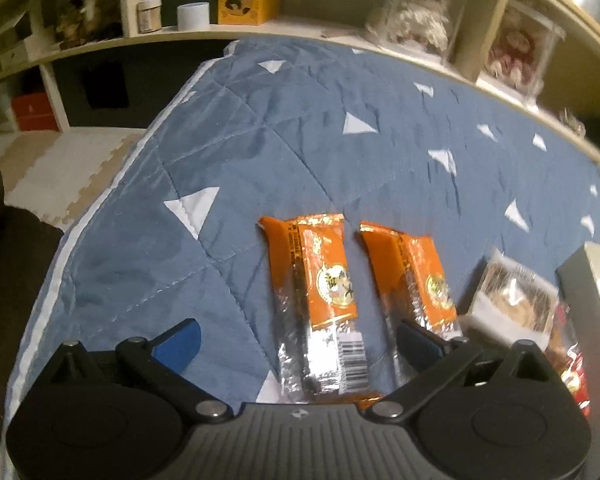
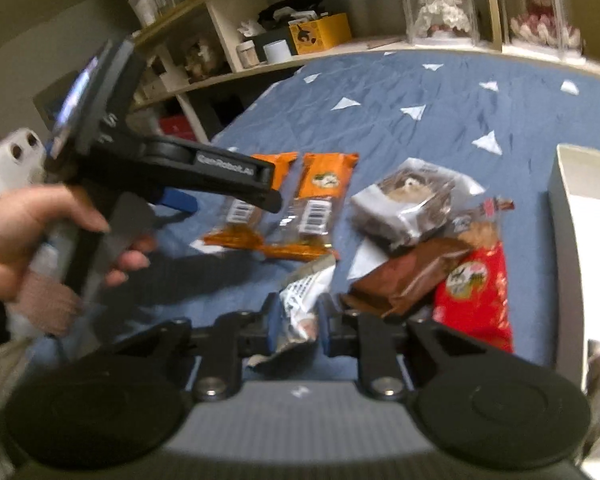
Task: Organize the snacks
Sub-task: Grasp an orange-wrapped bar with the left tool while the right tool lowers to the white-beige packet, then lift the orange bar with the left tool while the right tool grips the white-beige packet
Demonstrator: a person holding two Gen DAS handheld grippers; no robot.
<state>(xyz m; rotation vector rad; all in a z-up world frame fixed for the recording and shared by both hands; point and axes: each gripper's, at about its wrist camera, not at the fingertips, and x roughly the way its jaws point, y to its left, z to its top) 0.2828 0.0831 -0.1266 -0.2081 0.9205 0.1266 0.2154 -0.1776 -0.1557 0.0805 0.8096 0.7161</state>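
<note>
Both handheld tools share one build: black linkage arms on silver pivot screws, round black housings flanking a ribbed grey centre plate with a small white emblem. The left tool (image 1: 296,344) carries blue finger pads (image 1: 180,346); its black body shows white lettering. Behind its grey handle, the left hand (image 2: 32,236) wears a pinkish knit cuff.

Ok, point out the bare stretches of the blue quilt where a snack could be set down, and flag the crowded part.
Free: the quilt between the two orange packets and the shelf, and the strip left of those packets toward the quilt's white edge. Crowded: beside the white box, where the clear-wrapped pastry, brown packet and red packet overlap.
</note>
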